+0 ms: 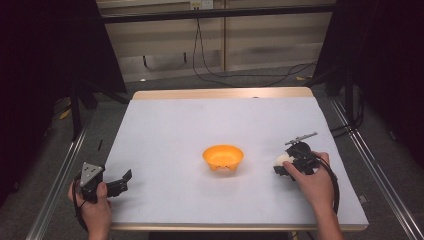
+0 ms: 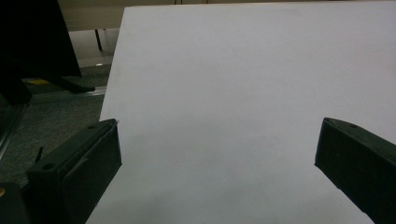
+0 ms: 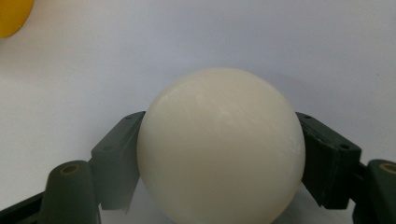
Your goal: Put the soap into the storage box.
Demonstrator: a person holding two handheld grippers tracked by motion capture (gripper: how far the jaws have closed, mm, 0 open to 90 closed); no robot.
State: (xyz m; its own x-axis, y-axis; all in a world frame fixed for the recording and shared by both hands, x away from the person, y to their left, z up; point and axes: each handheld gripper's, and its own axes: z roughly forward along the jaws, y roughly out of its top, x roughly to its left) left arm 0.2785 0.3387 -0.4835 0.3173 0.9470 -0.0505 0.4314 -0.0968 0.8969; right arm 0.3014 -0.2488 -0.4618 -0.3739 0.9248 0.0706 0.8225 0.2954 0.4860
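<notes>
White ball [image 3: 219,147] clamped between the two dark fingers [image 3: 114,161] of the right gripper [image 1: 283,165], one pad pressed against each flank, no gap visible on either side in the right gripper view. Ball smooth, cream-white, matte, low over the pale counter [image 1: 200,125]; contact with the surface beneath not clear. In the high view, same ball [image 1: 282,160] seen as a small pale round at the tip of the right gripper, on the right-hand part of the counter, level with the orange bowl [image 1: 223,157] and well apart from it. Right hand [image 1: 310,182] wrapped around the gripper body from the near edge, black cable looping back along the wrist.

Orange bowl upright near the middle of the counter, standing on small feet, nothing visible inside. A sliver of its rim [image 3: 13,16] at the top left corner of the right gripper view.

Left gripper [image 1: 122,181] near the front left corner of the counter, held in the left hand [image 1: 95,205], grey three-cornered plate on top. Fingers [image 2: 77,175] spread wide apart in the left gripper view, nothing but bare counter [image 2: 233,93] between them.

Beyond the far edge, dark floor with a loose black cable [image 1: 240,75] trailing across it.
</notes>
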